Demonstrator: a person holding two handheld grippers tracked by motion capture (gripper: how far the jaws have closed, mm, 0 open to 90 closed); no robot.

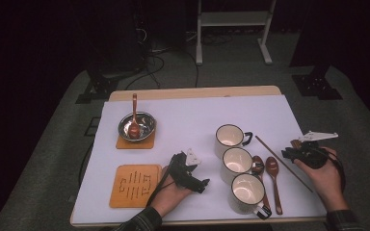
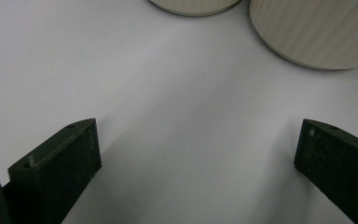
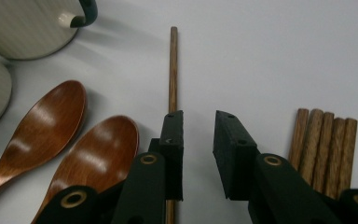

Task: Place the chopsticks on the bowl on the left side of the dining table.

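Right gripper (image 3: 198,123), lower centre of its own view: jaws narrowly parted, empty. The single chopstick (image 3: 173,70) lies under the left jaw, the chopstick bundle (image 3: 325,144) at right, likely the supply. Left gripper (image 2: 198,149) rests wide open, empty, near the mugs (image 2: 314,32).

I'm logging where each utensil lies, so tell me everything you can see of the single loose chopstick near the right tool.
The single chopstick is a thin, straight, round stick that looks like brown wood. It lies flat on the white table cover, running diagonally between the two wooden spoons and the right tool. In the right gripper view it passes under that tool's left jaw, not between the jaws, which stand apart with nothing gripped. Whether that jaw touches it cannot be told.
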